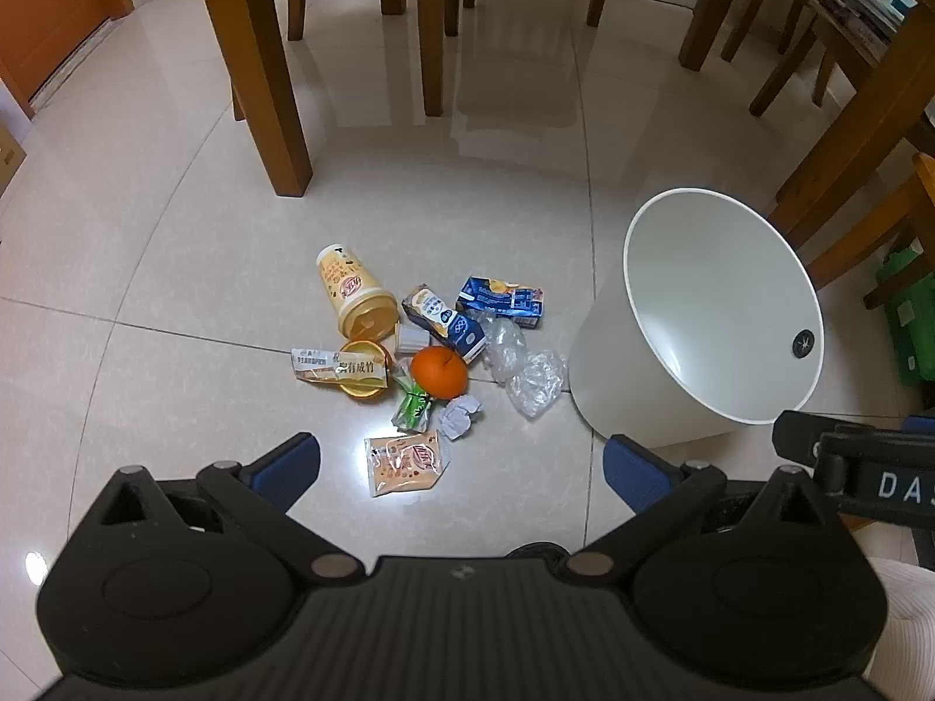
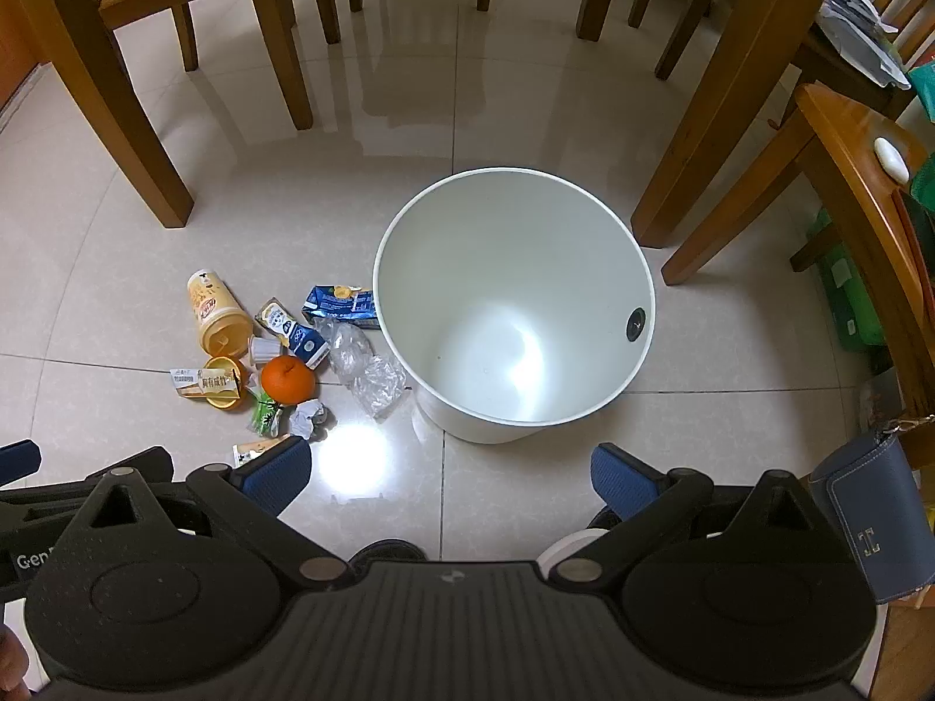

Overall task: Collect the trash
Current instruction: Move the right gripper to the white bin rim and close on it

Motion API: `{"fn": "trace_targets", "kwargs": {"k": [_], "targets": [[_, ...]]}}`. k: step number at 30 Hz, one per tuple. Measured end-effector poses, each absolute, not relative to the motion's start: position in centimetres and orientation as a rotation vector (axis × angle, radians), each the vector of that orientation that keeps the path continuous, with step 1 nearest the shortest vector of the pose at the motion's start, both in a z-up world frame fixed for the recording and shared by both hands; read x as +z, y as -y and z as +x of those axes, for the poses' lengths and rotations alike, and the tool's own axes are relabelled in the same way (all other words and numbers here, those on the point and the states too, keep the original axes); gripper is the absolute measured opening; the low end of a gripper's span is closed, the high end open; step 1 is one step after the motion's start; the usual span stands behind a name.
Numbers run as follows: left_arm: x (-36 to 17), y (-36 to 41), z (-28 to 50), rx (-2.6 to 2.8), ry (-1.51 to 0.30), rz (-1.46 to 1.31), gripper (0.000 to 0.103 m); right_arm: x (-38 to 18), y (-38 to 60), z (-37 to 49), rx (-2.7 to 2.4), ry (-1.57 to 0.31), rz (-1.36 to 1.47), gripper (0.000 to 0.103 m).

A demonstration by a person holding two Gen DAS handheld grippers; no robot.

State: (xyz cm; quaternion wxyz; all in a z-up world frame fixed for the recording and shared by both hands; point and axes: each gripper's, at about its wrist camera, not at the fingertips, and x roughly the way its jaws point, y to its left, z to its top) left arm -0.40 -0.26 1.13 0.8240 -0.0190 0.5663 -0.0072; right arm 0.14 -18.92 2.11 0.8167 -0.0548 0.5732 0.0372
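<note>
A pile of trash lies on the tiled floor: a yellow cup (image 1: 352, 287) on its side, an orange (image 1: 439, 372), two blue cartons (image 1: 501, 298), crumpled clear plastic (image 1: 529, 371), a paper ball (image 1: 461, 416), a green wrapper (image 1: 412, 407), an orange lid (image 1: 363, 371) and a snack packet (image 1: 406, 461). A white bin (image 1: 721, 315) stands to its right, with nothing inside (image 2: 514, 304). My left gripper (image 1: 461, 467) hovers open just above the snack packet. My right gripper (image 2: 450, 479) is open in front of the bin, holding nothing. The same pile with its orange (image 2: 286, 380) lies left of the bin.
Wooden table and chair legs (image 1: 274, 76) stand behind the pile and to the bin's right (image 2: 719, 111). A blue pouch (image 2: 876, 526) hangs at the right edge. Green bags (image 2: 847, 298) sit under a chair. The right gripper's body (image 1: 865, 467) shows beside the bin.
</note>
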Motion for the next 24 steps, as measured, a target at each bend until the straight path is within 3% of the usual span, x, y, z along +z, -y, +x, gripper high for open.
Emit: {"fn": "trace_targets", "kwargs": {"k": [24], "targets": [[1.35, 0.77, -0.88, -0.012, -1.183, -0.033, 0.102, 2.83, 19.42, -0.42, 0.074, -1.194, -0.118, 0.103]]}}
